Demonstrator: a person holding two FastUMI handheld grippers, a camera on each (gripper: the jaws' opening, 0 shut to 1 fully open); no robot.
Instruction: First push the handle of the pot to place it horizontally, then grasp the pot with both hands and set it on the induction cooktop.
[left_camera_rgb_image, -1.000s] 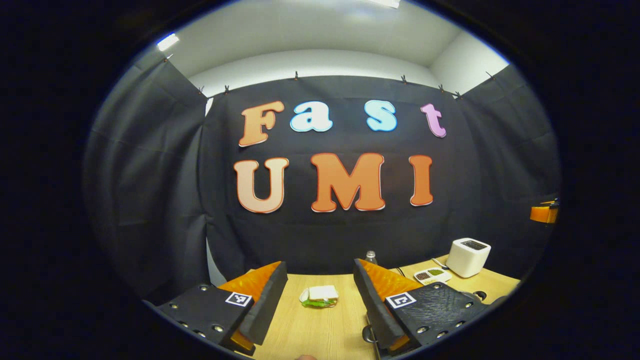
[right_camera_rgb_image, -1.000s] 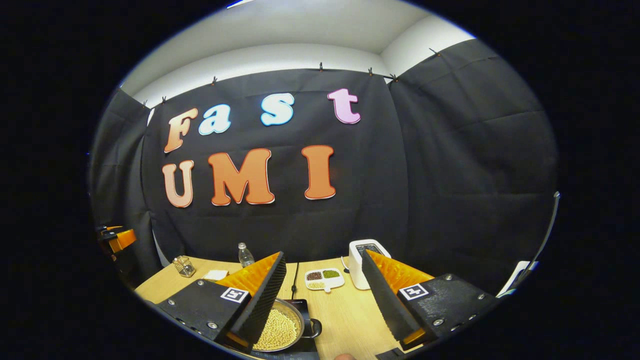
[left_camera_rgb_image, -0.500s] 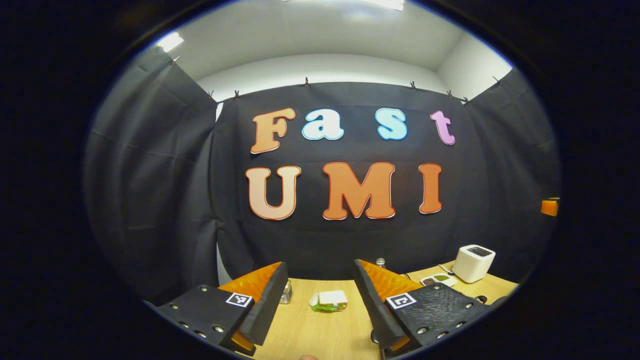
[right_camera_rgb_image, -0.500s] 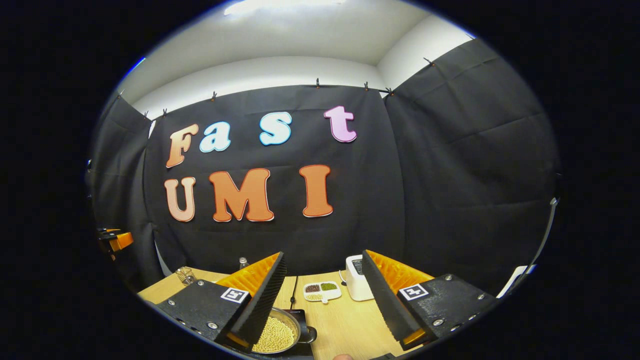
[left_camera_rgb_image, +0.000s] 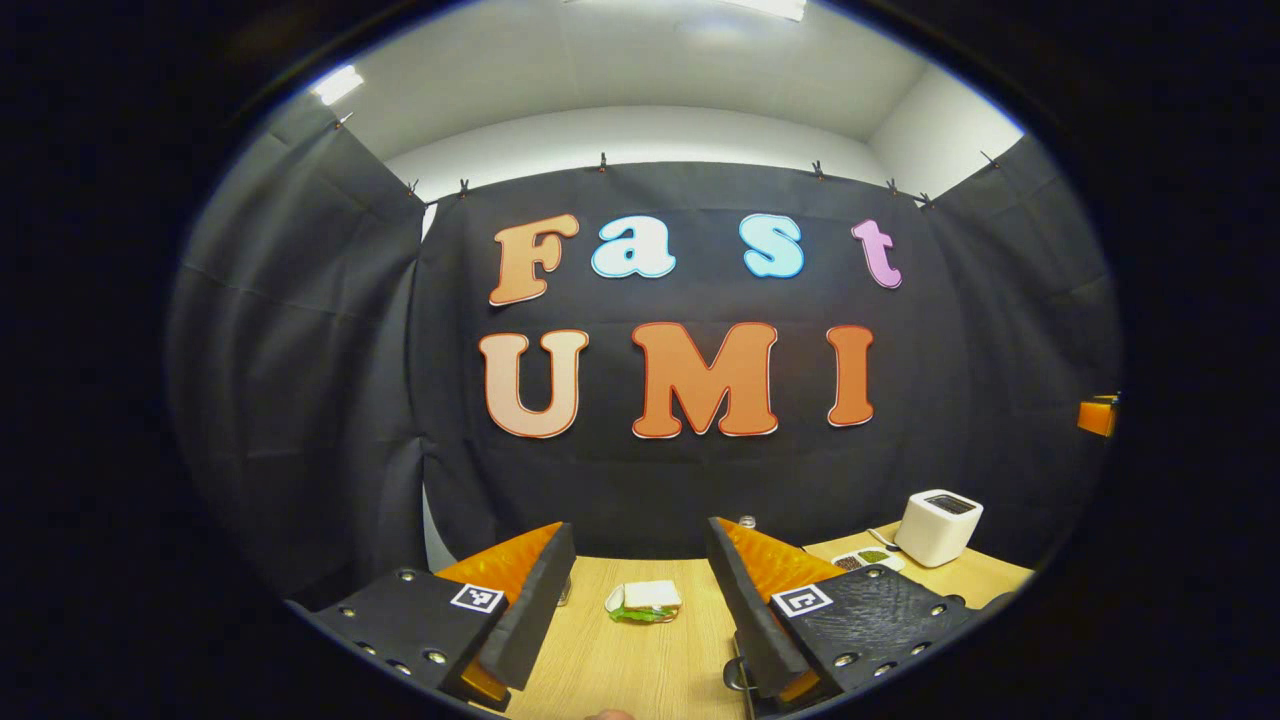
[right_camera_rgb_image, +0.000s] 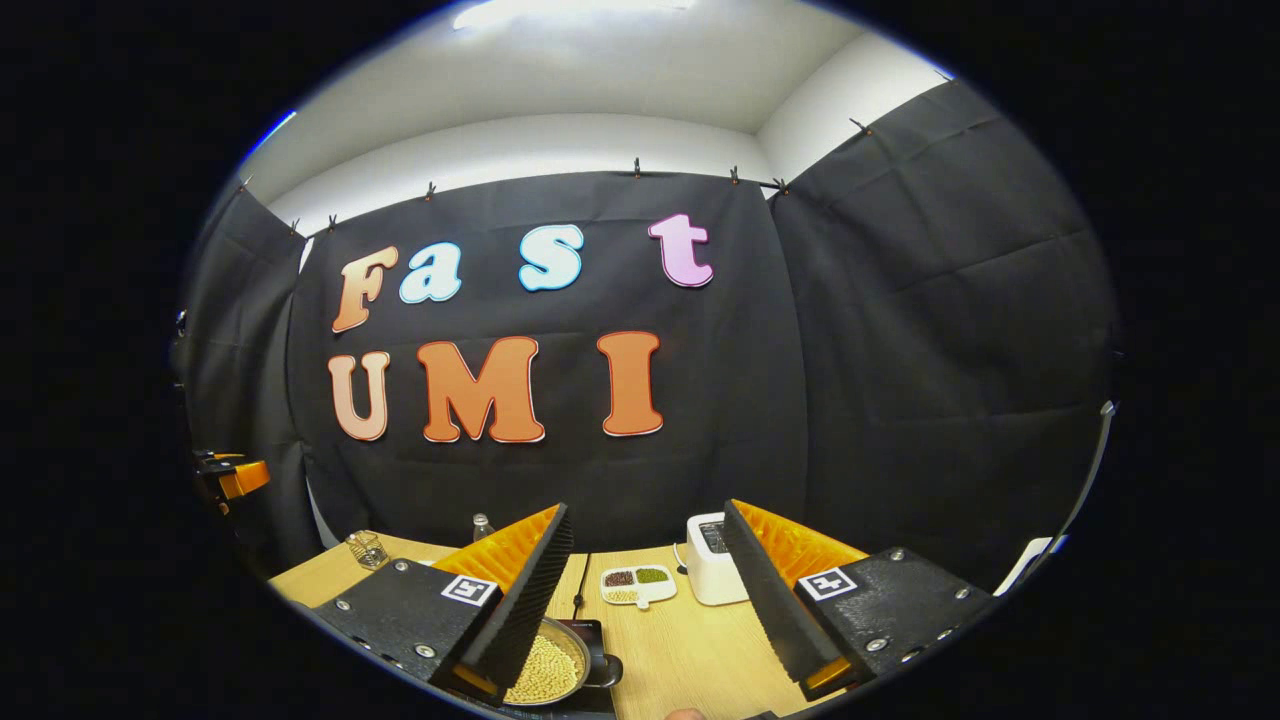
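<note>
Right gripper view: right claw (right_camera_rgb_image: 648, 590) spread above pot (right_camera_rgb_image: 548, 668); left claw (left_camera_rgb_image: 640, 600) spread

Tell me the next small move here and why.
Probably tip the right gripper down toward the pot. Its jaws stand open and held high, while the pot of beans sits low at the view's bottom edge beside the left finger.

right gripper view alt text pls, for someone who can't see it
The right gripper hangs open over a wooden table, with a pot of pale beans on a dark cooktop beside its near finger. Farther back stand a divided dish, a white toaster and a bottle.
</note>
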